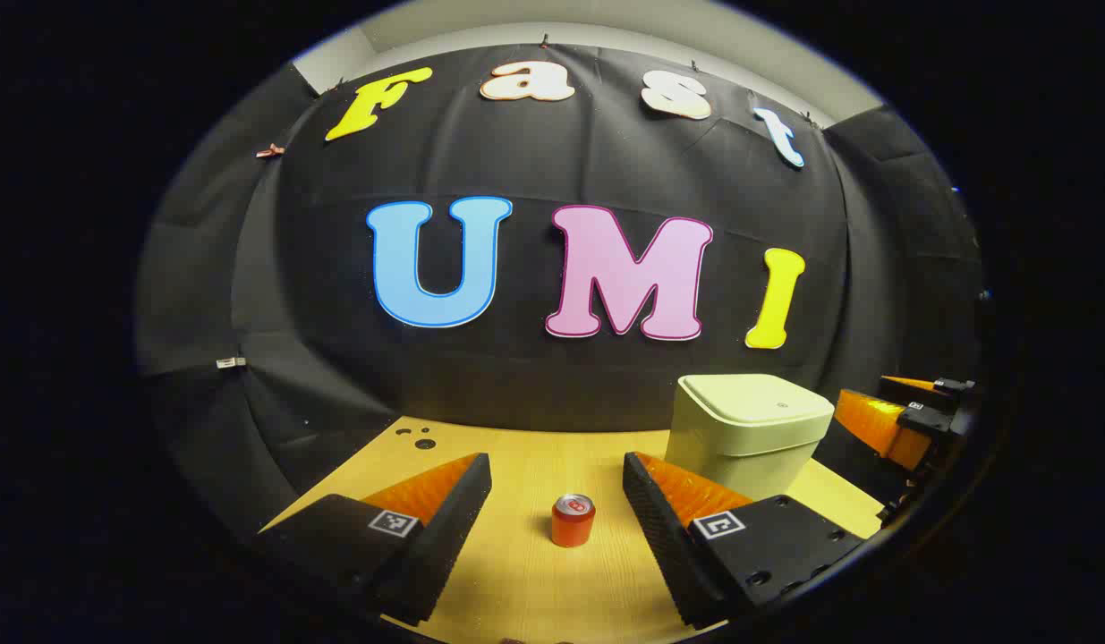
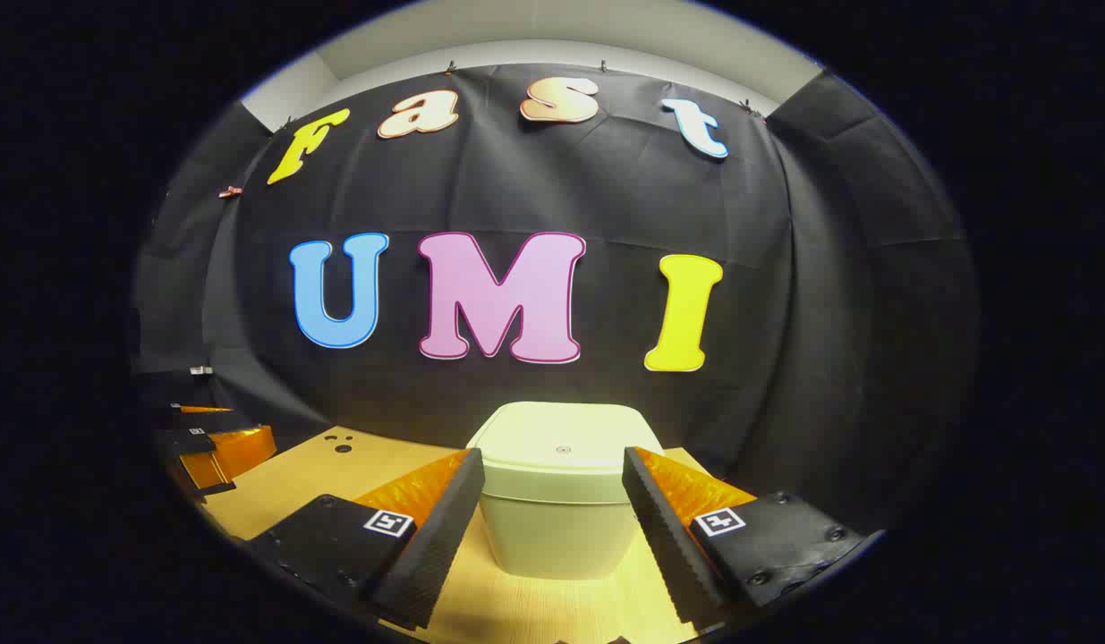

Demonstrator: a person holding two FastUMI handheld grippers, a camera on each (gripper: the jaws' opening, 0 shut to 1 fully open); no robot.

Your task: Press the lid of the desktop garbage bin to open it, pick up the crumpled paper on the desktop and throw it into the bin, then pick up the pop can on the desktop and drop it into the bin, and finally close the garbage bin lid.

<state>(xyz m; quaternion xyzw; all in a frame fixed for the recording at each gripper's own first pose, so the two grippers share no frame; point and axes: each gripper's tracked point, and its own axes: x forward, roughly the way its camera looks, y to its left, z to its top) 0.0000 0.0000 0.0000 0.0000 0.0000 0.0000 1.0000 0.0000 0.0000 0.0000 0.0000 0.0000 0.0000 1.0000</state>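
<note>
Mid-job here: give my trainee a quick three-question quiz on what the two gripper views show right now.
1. True or false: the bin's lid is closed.
2. What stands upright on the table ahead of the left gripper? A) a cup B) a can C) a bottle
3. Fill in: the right gripper faces the ____, fingers apart.

Key: 1 true; 2 B; 3 bin.
</note>
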